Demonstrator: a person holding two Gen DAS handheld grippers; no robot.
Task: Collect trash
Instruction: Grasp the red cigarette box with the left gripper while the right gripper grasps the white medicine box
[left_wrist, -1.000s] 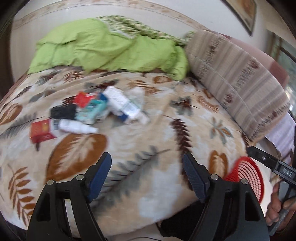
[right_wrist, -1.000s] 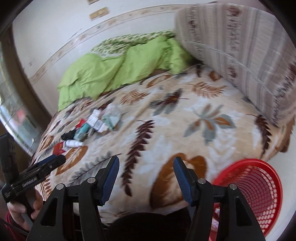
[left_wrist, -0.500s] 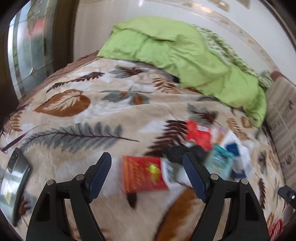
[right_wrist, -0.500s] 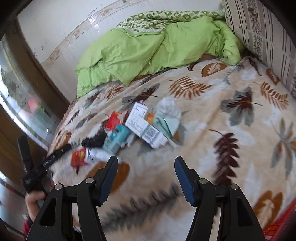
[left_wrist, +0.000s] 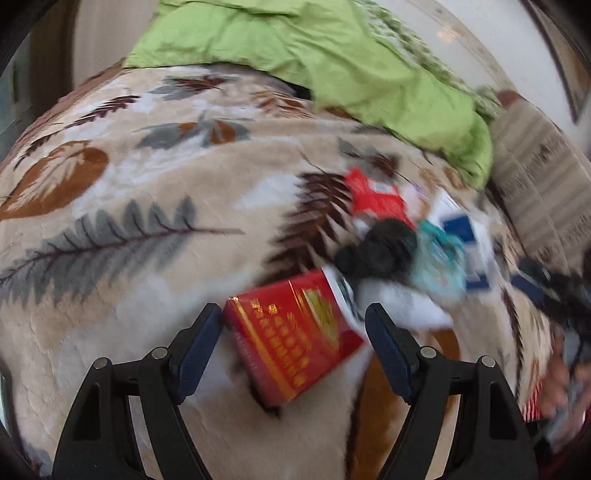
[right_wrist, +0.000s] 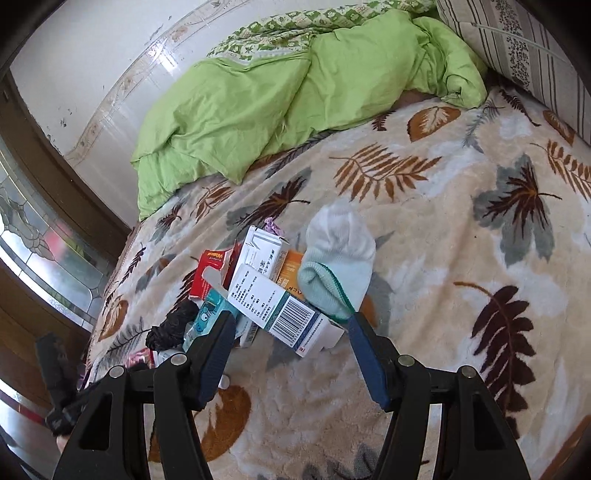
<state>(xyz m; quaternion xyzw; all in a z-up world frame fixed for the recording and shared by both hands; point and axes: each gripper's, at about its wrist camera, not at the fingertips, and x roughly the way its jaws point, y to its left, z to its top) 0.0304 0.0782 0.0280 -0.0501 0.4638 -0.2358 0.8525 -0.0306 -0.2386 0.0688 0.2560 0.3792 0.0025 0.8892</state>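
Left hand-held gripper (left_wrist: 293, 332) spread wide around red carton (left_wrist: 295, 336) on bed (left_wrist: 129, 184), gripping nothing. Right hand-held gripper (right_wrist: 291, 334) likewise released, framing white barcode box (right_wrist: 280, 310) beside sock (right_wrist: 338, 258); open blanket to right

Swung both grippers in over the trash pile on the bed. My left gripper (left_wrist: 293, 332) ended up straddling the red box (left_wrist: 295, 338), jaws apart, and my right gripper (right_wrist: 291, 338) closed in on the white barcode box (right_wrist: 275, 306).
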